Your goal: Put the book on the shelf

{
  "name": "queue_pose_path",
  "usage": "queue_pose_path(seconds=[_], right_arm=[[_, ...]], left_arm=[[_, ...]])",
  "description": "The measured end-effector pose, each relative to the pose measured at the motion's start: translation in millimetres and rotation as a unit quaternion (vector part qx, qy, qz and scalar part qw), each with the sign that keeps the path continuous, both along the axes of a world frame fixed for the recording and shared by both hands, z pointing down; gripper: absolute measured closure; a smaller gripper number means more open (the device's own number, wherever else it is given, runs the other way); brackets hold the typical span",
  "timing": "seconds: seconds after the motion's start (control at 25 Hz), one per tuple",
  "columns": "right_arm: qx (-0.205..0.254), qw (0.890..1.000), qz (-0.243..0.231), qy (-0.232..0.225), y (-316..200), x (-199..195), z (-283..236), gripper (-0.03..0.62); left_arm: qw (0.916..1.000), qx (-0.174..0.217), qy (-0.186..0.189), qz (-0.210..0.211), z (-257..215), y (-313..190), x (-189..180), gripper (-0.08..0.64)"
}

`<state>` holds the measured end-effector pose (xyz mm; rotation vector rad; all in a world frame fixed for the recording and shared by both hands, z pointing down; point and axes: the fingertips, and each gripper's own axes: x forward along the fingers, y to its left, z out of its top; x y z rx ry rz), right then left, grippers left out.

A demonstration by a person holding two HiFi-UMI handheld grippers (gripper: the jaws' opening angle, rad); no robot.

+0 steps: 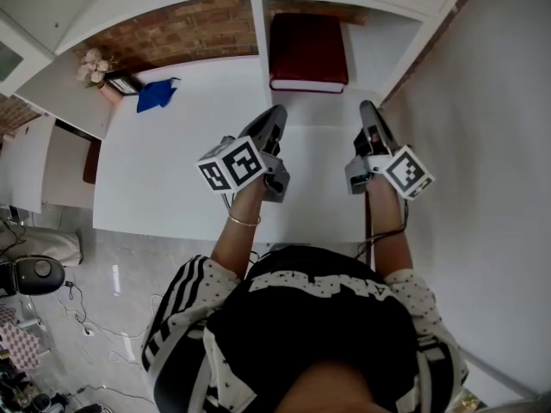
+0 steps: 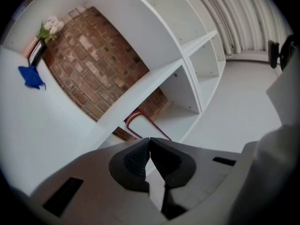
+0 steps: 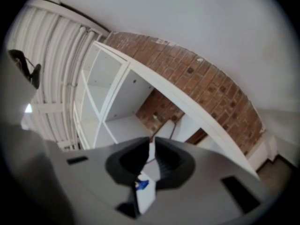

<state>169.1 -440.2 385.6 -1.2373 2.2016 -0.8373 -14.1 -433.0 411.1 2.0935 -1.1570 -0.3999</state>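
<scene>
Lying flat on the floor of the shelf's [image 1: 258,37] right-hand compartment, the dark red book [image 1: 308,52] sits straight ahead of both grippers, with its pale page edge turned toward the person. The steep downward view squashes it, so I cannot tell which of its sides is the longer. It falls roughly between the two tools. The left gripper [image 1: 277,112] points at its left edge and the right gripper [image 1: 368,107] just past its right edge, so neither is clearly nearer, and both stand apart from it over the white counter [image 1: 172,175].

Each gripper's own view shows its fingers together with nothing between them. The book looks placed, so the job appears done, and any next move needs only to draw back clear of the shelf front.

A brick wall [image 1: 176,31] backs the left compartment. At the counter's far left corner are a blue cloth [image 1: 157,95], a small frame [image 1: 125,83] and some flowers [image 1: 93,64], all well away from the book.
</scene>
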Motion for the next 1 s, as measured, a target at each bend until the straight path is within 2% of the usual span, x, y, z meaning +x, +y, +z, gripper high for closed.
queue_pose_path(seconds=[0.12, 0.2, 0.4, 0.48, 0.6, 0.8, 1.0], right_arm=[[0.028, 0.999, -0.018, 0.025, 12.0, -7.3, -9.5, 0.549], [0.041, 0.997, -0.028, 0.061, 19.9, -11.1, -11.8, 0.551], [0.069, 0.984, -0.039, 0.160, 40.5, -17.6, -19.5, 0.552], [0.080, 0.979, -0.044, 0.184, 47.7, -20.3, -23.0, 0.552], [0.086, 0.976, -0.049, 0.194, 56.3, -20.4, -21.8, 0.552], [0.089, 0.974, -0.060, 0.198, 67.5, -21.7, -18.9, 0.555], [0.096, 0.971, -0.073, 0.204, 83.2, -27.3, -19.7, 0.557]], left_arm=[[0.9978, 0.029, -0.059, 0.005, -6.0, 10.0, 6.3, 0.522], [0.9942, 0.048, -0.097, 0.005, -9.7, 16.0, 8.5, 0.522], [0.9792, 0.091, -0.182, 0.004, -23.9, 33.4, 12.4, 0.522], [0.9767, 0.102, -0.188, 0.011, -29.5, 40.3, 14.8, 0.522], [0.9771, 0.111, -0.180, 0.019, -34.5, 49.1, 16.8, 0.522], [0.9626, 0.131, -0.237, 0.011, -36.3, 59.2, 17.9, 0.521], [0.9581, 0.140, -0.250, 0.015, -38.6, 74.9, 21.9, 0.522]])
